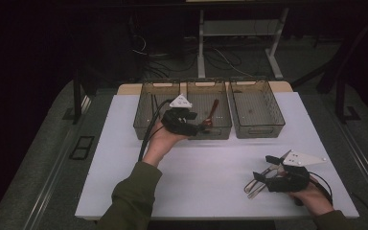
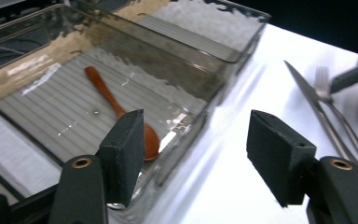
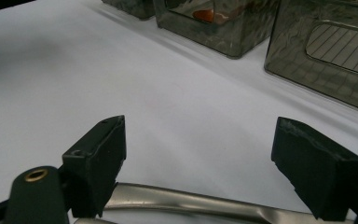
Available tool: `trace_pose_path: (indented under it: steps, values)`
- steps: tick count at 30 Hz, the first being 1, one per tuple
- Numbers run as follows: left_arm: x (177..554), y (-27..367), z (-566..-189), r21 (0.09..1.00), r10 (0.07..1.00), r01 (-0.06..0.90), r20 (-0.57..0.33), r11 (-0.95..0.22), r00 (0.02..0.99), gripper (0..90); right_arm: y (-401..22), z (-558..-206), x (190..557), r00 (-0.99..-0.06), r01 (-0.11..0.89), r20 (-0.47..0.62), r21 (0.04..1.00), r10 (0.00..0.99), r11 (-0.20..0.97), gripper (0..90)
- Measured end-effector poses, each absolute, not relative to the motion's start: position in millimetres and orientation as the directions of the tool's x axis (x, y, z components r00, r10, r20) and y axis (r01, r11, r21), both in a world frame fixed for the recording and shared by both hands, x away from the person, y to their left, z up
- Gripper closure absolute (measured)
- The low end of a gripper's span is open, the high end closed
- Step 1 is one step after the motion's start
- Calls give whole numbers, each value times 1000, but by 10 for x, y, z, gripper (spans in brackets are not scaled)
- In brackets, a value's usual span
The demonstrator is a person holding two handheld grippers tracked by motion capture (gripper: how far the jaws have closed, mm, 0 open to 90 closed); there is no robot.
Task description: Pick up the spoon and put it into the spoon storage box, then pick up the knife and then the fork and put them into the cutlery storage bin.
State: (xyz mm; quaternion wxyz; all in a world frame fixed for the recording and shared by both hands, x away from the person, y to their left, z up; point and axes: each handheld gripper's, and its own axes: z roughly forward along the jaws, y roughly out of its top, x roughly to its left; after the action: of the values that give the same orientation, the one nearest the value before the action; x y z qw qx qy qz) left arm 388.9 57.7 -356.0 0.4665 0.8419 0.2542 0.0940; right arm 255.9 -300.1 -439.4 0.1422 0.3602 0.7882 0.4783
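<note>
the left gripper (image 1: 202, 125), jaws spread and holding nothing, hangs at the near wall of the middle bin (image 1: 197, 132), where a wooden spoon (image 2: 121, 111) lies flat on the ribbed floor, its bowl toward that near wall; judging by this, the spoon is sorted and one piece of the job is done. well to the right of the middle bin and nearer the person, the right gripper (image 1: 262, 168), jaws also spread, sits low over the metal cutlery on the white tabletop (image 1: 211, 163), a steel handle (image 3: 191, 205) lying between its pads without being pinched. a knife (image 2: 314, 105) and a fork (image 2: 328, 100) lie side by side there, seemingly awaiting sorting. the left bin (image 1: 143, 125) and right bin (image 1: 268, 128) flank the middle bin, the right one apparently empty. nothing stands between the cutlery and the bins, only bare tabletop and the near walls to clear.
</note>
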Motion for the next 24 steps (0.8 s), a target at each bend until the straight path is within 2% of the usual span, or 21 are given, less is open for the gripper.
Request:
trace_pose_path:
  steps: [9,24]
  values:
    - [3654,648,-3640,835,485,317,-69,-451,872,320,-2991,-4390,2545,-700,428,118,858,704,282,172]
    - [3220,1036,-3923,860,498,319,-90,-397,862,173,-3005,-4386,2542,-700,431,121,858,704,281,172]
